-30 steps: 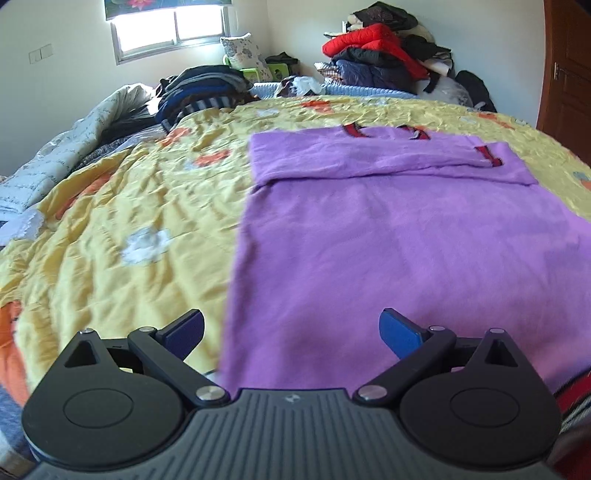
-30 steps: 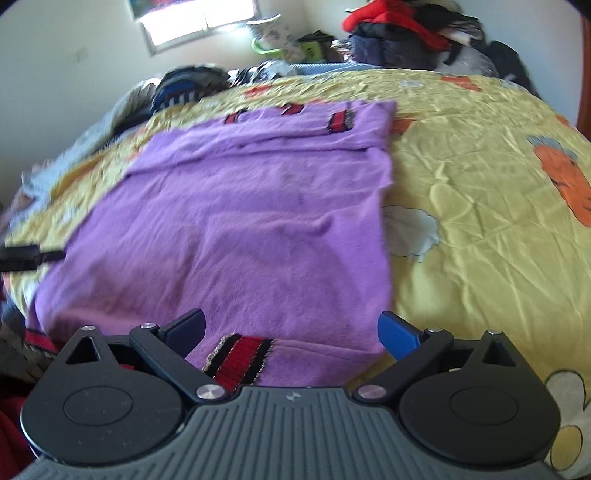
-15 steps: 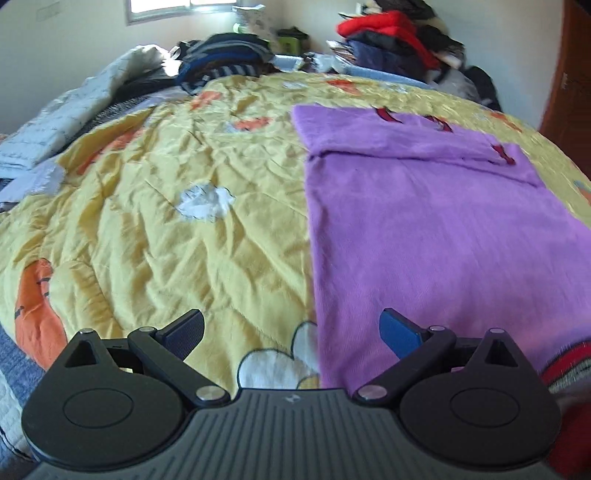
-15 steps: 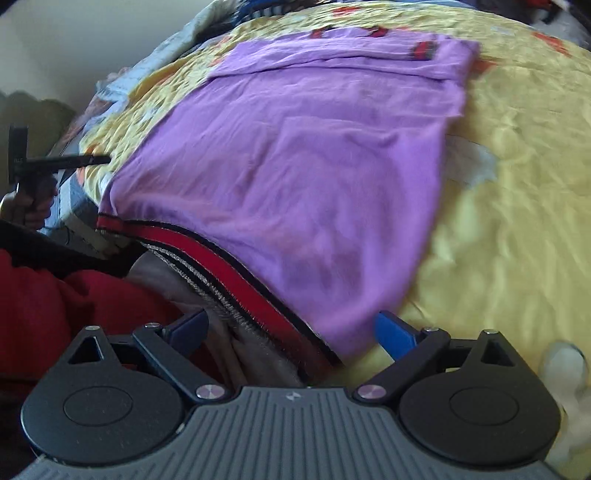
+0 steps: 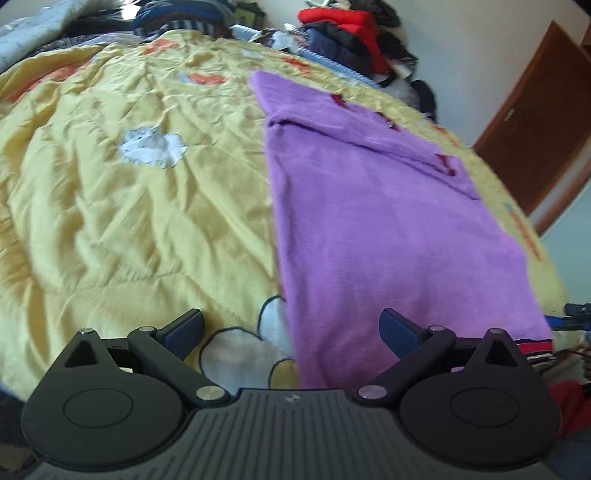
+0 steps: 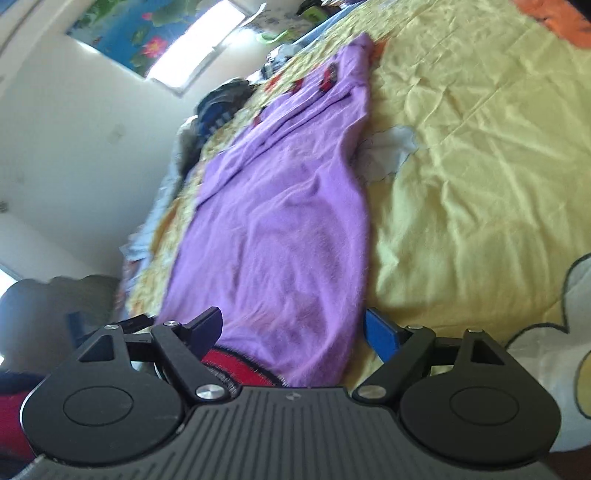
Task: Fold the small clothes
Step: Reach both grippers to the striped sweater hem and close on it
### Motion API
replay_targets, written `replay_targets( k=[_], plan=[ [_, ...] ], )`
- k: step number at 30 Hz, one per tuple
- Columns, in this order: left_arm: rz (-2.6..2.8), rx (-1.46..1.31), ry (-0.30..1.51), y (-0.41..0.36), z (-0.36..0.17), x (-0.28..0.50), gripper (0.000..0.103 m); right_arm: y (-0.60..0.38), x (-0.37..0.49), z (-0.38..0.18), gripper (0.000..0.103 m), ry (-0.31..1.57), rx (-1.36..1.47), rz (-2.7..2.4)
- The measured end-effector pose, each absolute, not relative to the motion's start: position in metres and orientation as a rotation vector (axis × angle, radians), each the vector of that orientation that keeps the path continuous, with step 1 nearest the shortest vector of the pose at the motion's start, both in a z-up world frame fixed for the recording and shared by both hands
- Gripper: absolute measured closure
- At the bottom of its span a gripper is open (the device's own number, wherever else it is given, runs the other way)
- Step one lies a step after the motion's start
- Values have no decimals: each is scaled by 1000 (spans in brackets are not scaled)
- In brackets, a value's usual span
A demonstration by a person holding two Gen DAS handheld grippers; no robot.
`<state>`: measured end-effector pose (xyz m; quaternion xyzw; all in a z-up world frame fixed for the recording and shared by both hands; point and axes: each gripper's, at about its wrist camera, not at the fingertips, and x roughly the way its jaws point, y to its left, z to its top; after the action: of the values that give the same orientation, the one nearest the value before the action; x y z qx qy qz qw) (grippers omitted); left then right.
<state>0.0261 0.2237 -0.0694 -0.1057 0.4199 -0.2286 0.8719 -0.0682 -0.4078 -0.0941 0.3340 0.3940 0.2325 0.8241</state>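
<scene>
A purple knitted garment [image 5: 388,221] lies flat on the yellow quilt [image 5: 129,203], its far end folded over with small red marks. Its red striped hem [image 6: 236,365] hangs at the near edge of the bed. My left gripper [image 5: 291,328] is open and low over the garment's near left edge, which runs between its fingers. My right gripper [image 6: 291,328] is rolled on its side at the near right corner. Its jaws are closing, with purple cloth and hem between them. The pads [image 6: 380,332] still stand apart from the cloth.
Piles of clothes [image 5: 343,33] lie along the far side of the bed. A brown wooden door [image 5: 535,122] stands to the right. A window [image 6: 199,55] is on the far wall. Red clothing of the person [image 6: 11,417] shows at the near edge.
My left gripper has slid left, from over the purple cloth to its left edge. My right gripper has rolled, dropped to the hem corner, and its jaws have narrowed.
</scene>
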Motion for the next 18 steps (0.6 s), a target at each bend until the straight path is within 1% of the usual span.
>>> replay_targets(
  k=[3,8,10,13,18],
  plan=[
    [-597,-266,911,220,-70,31,1,-410,-62,-98,21,835,747,559],
    [-705,-192,940,203,-70,26,1,-398,-44,-96,21,871,704,651],
    [-728,-203,944,203,-72,24,1,-390,-37,-94,21,883,687,675],
    [-777,-284,969,211,-75,23,1,-383,-28,-92,21,891,675,696],
    [-793,-463,954,215,-85,41,1,-383,-16,-94,23,867,723,721]
  ],
)
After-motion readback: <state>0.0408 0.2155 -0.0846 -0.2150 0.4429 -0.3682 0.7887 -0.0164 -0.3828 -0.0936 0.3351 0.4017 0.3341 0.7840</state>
